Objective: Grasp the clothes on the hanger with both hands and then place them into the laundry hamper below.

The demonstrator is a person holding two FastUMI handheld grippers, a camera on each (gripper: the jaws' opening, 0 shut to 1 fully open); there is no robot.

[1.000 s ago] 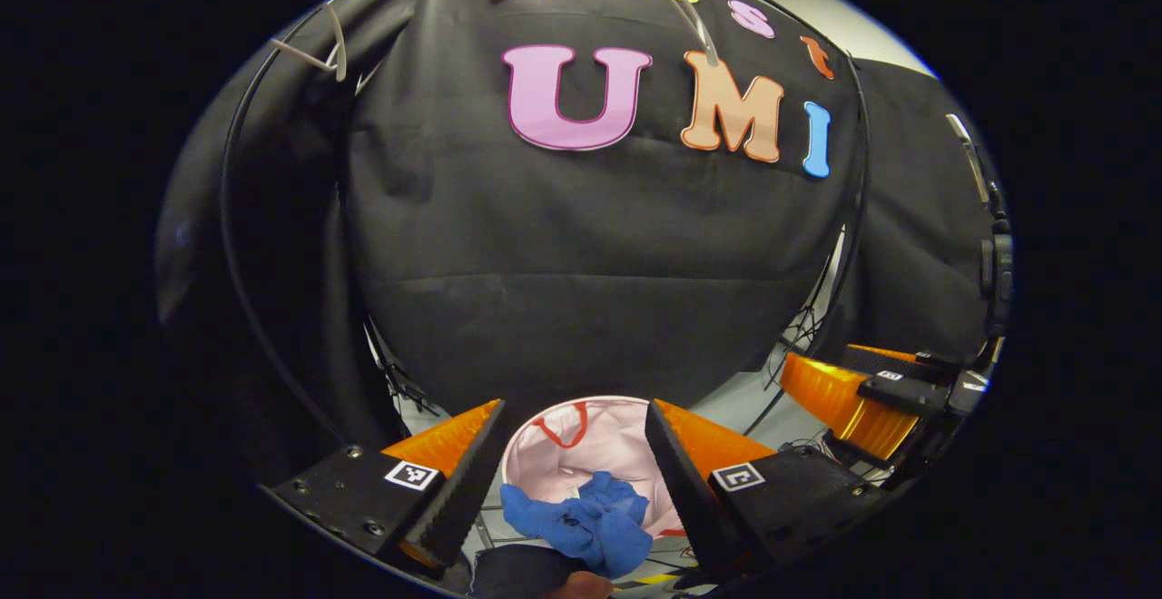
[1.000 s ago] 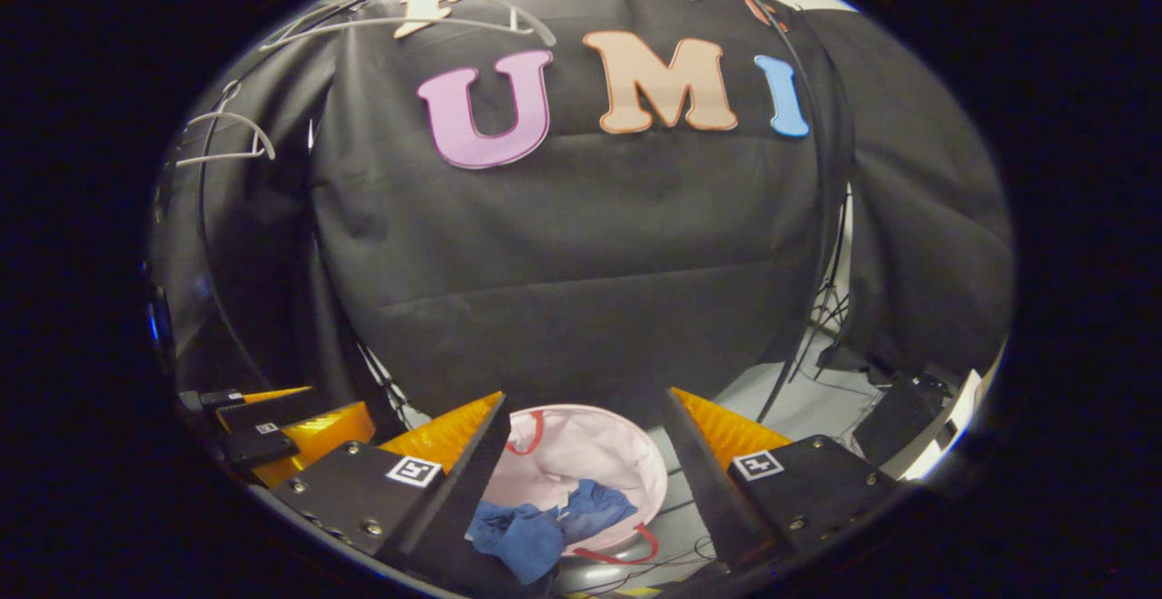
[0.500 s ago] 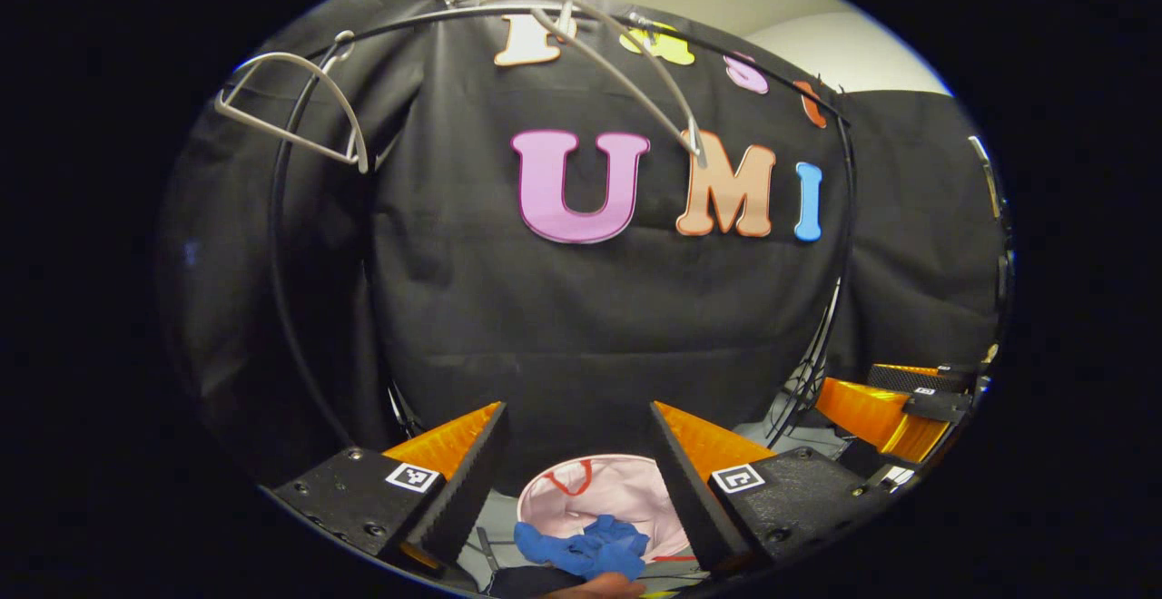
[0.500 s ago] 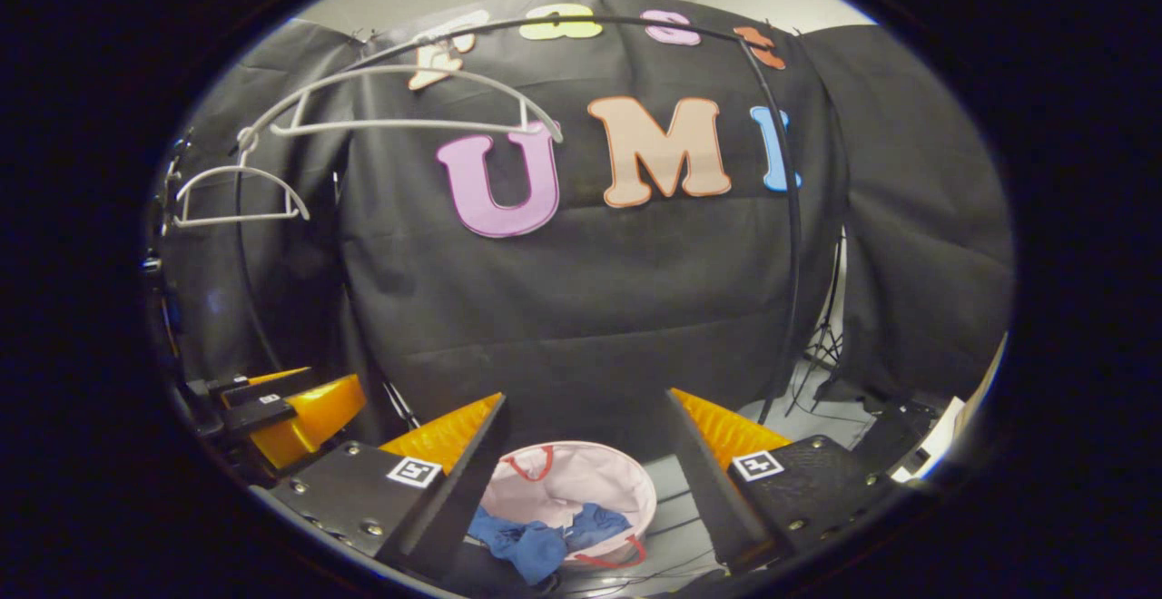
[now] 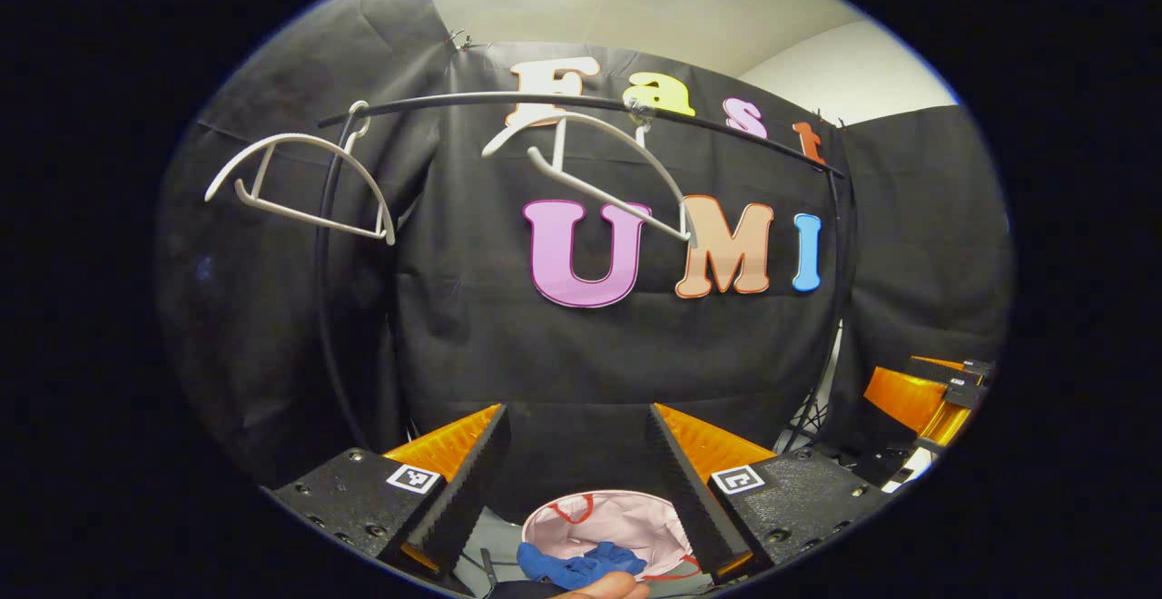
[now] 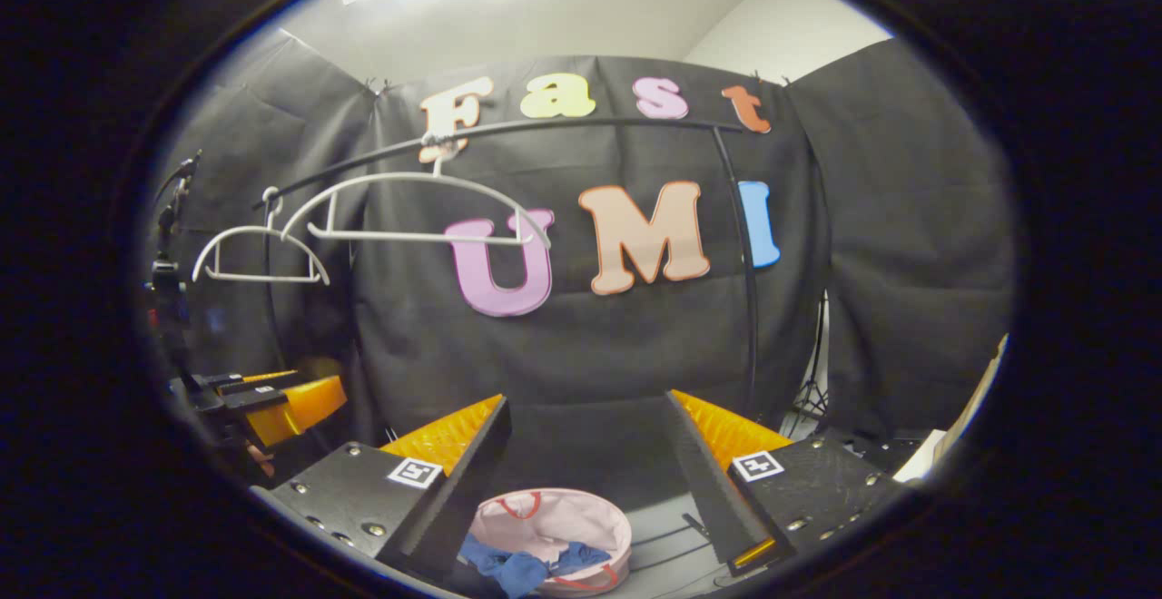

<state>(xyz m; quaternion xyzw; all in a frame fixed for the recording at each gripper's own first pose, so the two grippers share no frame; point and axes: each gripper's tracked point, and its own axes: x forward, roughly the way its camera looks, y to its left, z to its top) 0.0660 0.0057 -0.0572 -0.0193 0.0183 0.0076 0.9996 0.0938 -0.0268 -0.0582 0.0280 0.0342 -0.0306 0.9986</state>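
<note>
Blue clothes [image 5: 570,568] lie crumpled in the pink laundry hamper [image 5: 626,519] on the floor, bunched toward its near side, with part of the cloth draped over the rim closest to the cameras; the right gripper view shows the same blue heap [image 6: 517,566] in the round hamper [image 6: 581,515], whose edge and handles are trimmed in red. Above, a dark rail [image 5: 581,105] curves across the booth and carries two bare white hangers: one [image 5: 599,172] near the middle of the rail and tilted, the other [image 5: 300,183] off to the side by the rail's upright. In the right gripper view the same pair hang side by side, the nearer hanger [image 6: 419,211] overlapping the farther one [image 6: 259,254]. The left gripper [image 5: 575,481] is held up high over the hamper with its fingers spread wide and nothing between them. The right gripper [image 6: 588,481] is likewise raised, fingers wide apart and empty, the hamper seen through the gap. Each gripper also shows at the edge of the other's view, well apart from it. A fingertip [image 5: 604,588] of the person peeks in at the bottom of the left gripper view.
</note>
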